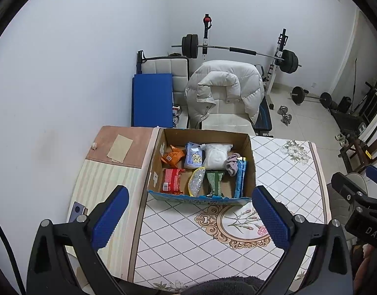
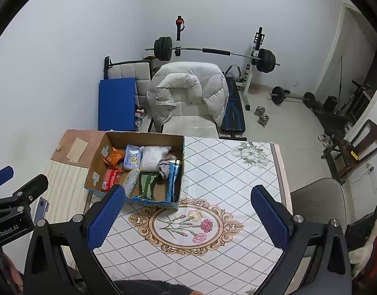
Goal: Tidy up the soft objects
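Both grippers, left (image 1: pixel 191 217) and right (image 2: pixel 188 215), hung wide open and empty above a table (image 2: pixel 237 172) with a floral cloth. A cardboard box (image 1: pixel 251 162) stood on the table's far left part, holding soft packets, a white bag (image 1: pixel 216 156), a grey sock (image 1: pixel 232 163) and an orange pack (image 1: pixel 172 156). A white jacket (image 1: pixel 225 88) draped a chair behind.

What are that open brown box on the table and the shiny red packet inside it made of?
The open brown box looks like matte corrugated cardboard: plain tan walls, with a ragged, torn blue-printed front edge. The shiny red packet looks like glossy plastic film, going by its crinkled surface and highlights, though foil lining cannot be ruled out.
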{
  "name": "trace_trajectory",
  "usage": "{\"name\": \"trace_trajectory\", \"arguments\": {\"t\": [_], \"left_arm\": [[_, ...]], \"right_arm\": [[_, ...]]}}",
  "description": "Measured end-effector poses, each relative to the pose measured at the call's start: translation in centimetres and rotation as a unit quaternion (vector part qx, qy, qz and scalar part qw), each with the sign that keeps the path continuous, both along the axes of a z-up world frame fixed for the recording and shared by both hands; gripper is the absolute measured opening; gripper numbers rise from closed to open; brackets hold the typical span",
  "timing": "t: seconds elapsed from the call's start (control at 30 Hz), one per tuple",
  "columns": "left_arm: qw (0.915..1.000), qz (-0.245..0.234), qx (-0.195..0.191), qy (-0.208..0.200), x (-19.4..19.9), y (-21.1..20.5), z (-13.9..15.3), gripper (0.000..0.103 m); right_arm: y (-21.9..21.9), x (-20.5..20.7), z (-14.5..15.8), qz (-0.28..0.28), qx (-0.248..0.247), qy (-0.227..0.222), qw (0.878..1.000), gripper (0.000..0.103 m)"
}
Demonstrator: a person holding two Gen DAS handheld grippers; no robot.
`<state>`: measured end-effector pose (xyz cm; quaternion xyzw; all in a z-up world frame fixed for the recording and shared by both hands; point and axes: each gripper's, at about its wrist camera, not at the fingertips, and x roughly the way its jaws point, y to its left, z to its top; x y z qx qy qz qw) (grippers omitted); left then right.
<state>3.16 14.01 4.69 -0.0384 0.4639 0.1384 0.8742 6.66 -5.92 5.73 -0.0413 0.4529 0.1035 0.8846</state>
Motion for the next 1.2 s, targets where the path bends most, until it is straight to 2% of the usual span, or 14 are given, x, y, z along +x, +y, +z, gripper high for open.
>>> {"name": "trace_trajectory", "arguments": {"t": [1.2], "left_arm": [[1.0, 0.001, -0.001, -0.001, 0.19, 0.51, -0.03, 0.103]], "right_arm": [[0.34, -0.33, 0.52, 0.009, -0.003, -0.001, 1.0, 0.103]]}}
